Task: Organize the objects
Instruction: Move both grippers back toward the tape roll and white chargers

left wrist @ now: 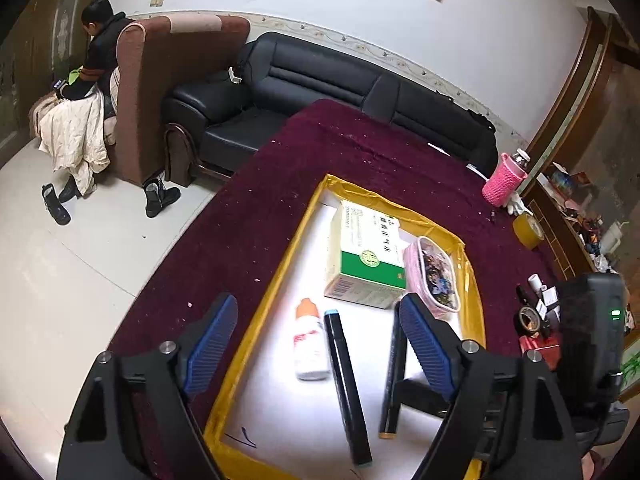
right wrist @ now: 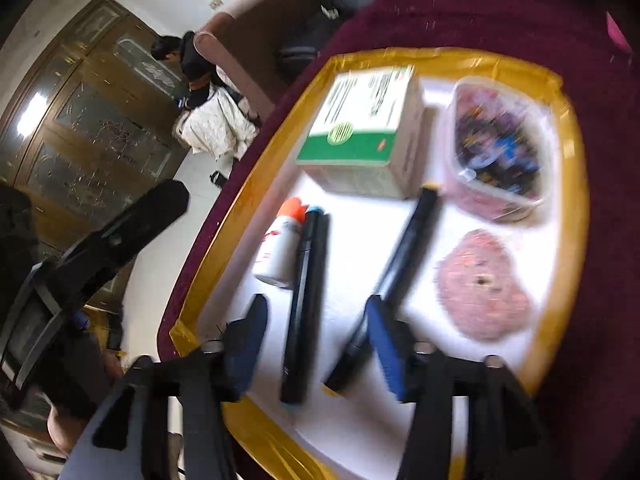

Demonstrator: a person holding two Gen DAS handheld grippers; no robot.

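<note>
A white tray (left wrist: 280,264) edged with yellow tape is seen lying on the maroon-covered tabletop (left wrist: 352,140), and the task's things are gathered on it. Taking the green-and-white box (left wrist: 366,258) at the tray's far end as the landmark: a pink container of small mixed items (left wrist: 434,276) is set just beside the box on its right; a small white bottle with an orange cap (left wrist: 308,340) is laid nearer the camera than the box, to its left; a black marker with a blue end (left wrist: 346,384) is laid touching or just beside that bottle; a second black marker with a yellow end (left wrist: 392,384) is laid to the right of the first, below the box. In the right wrist view a pink round lid (right wrist: 484,284) is seen flat on the tray, nearer than the pink container.

The left claw (left wrist: 320,344) is held wide open above the near part of the tray, with the bottle and blue-ended marker framed between its blue pads (left wrist: 212,344) but not pressed by them. The right claw (right wrist: 320,340) is held partly open; the blue-ended marker lies between its fingers and the yellow-ended marker just by its right pad (right wrist: 386,344), neither being gripped.

Beyond the box, off the tray, a pink knitted bottle (left wrist: 504,180) and a roll of yellow tape (left wrist: 528,230) are seen on the tabletop, and a black sofa (left wrist: 320,92) is behind it
</note>
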